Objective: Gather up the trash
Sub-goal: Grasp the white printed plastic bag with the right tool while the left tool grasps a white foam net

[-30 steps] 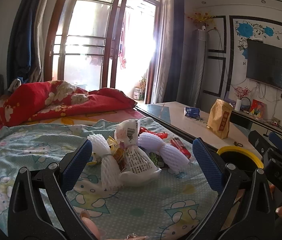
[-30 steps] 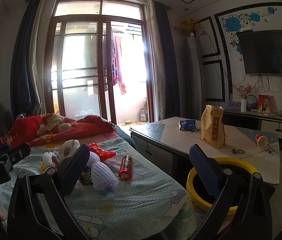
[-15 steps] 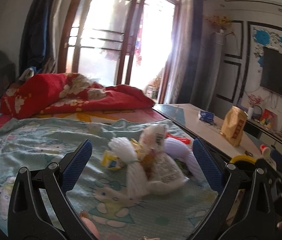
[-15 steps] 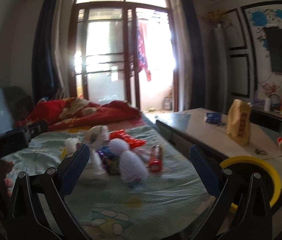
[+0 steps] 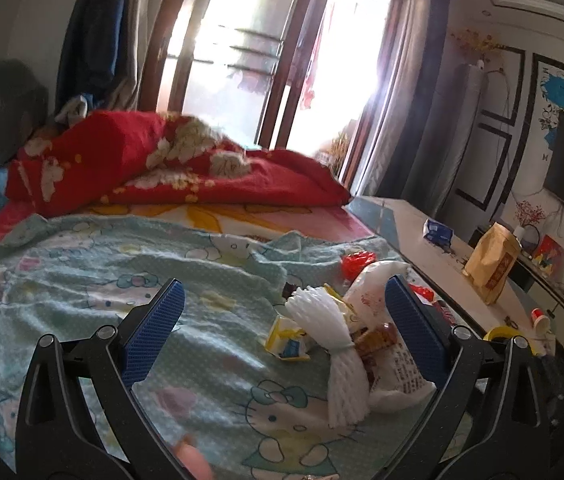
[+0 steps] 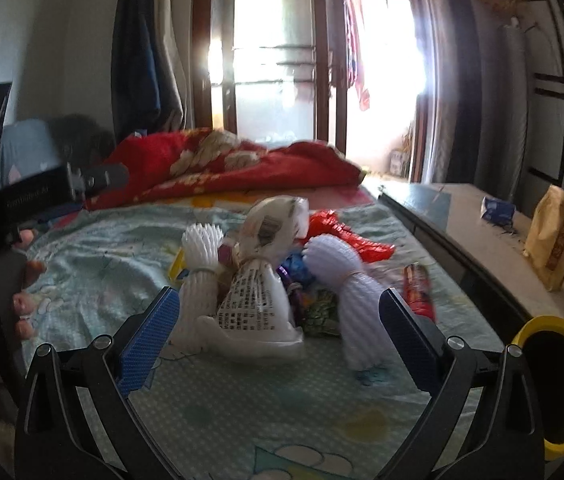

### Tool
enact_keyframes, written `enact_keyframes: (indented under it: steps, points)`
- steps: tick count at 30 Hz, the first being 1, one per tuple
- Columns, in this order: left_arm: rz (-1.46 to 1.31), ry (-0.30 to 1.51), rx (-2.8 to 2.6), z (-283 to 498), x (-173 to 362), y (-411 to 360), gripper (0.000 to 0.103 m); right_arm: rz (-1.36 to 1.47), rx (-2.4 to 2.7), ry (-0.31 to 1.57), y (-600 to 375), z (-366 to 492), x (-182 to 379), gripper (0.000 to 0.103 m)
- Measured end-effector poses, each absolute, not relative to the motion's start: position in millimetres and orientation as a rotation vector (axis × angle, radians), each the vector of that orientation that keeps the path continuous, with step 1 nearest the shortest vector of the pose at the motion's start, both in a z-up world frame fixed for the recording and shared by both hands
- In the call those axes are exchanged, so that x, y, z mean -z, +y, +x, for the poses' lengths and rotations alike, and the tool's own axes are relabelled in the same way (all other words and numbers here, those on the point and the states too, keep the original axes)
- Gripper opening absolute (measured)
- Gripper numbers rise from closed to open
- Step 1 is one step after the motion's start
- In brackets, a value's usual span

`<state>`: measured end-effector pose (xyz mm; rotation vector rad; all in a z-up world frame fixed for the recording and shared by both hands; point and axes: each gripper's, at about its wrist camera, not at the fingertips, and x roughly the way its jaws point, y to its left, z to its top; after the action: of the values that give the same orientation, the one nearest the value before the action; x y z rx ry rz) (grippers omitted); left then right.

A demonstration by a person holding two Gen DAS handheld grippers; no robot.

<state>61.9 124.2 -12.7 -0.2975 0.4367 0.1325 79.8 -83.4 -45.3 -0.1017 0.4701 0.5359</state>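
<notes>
While both grippers hang above the bed, neither has hold of anything. The left gripper [image 5: 282, 320] has its blue-padded fingers spread wide over the pale green cartoon-print sheet [image 5: 122, 272], and the trash pile lies mostly toward its right finger. The right gripper [image 6: 280, 322] is spread just as wide, with the pile sitting beyond and between its fingers, not touching them.

The pile rests on the sheet near the right edge of the bed. It includes a white foam net sleeve [image 5: 337, 340] tied in the middle, a white printed plastic bag [image 6: 258, 304], a second foam sleeve [image 6: 355, 308] to the right of the bag, a small yellow carton [image 5: 287, 340] on the left side, a red wrapper [image 6: 345, 236] at the far side, and a red tube [image 6: 419, 290] at the right. Small dark wrappers lie between the bag and the second sleeve, too blurred to name.

A yellow-rimmed bin [image 6: 553, 384] stands right of the bed, beside a low table [image 6: 481, 232] that carries a brown paper bag [image 6: 553, 240]. A red quilt [image 5: 170, 168] is bunched at the far end of the bed.
</notes>
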Motion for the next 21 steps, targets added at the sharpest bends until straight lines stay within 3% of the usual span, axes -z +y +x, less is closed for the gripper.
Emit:
enact_keyframes:
  steps: [4, 10, 12, 19, 21]
  points:
    - [-0.353, 0.505, -0.067, 86.0, 19.2, 132.9, 0.092, -0.111, -0.564, 0.522, -72.6, 95.2, 52.5, 0.097]
    - [-0.396, 0.619, 0.005, 125.7, 35.7, 126.7, 0.091, -0.112, -0.599, 0.629, -58.5, 118.8, 67.7, 0.077]
    - [-0.426, 0.656, 0.011, 135.2, 42.6, 126.6, 0.079, -0.099, -0.610, 0.667, -54.7, 125.9, 73.4, 0.068]
    - [-0.485, 0.761, 0.025, 152.5, 66.8, 124.3, 0.056, -0.059, -0.660, 0.724, -52.1, 132.8, 87.0, 0.056]
    - [-0.476, 0.756, 0.023, 151.1, 66.3, 123.1, 0.039, -0.059, -0.670, 0.716, -53.7, 130.1, 86.6, 0.044]
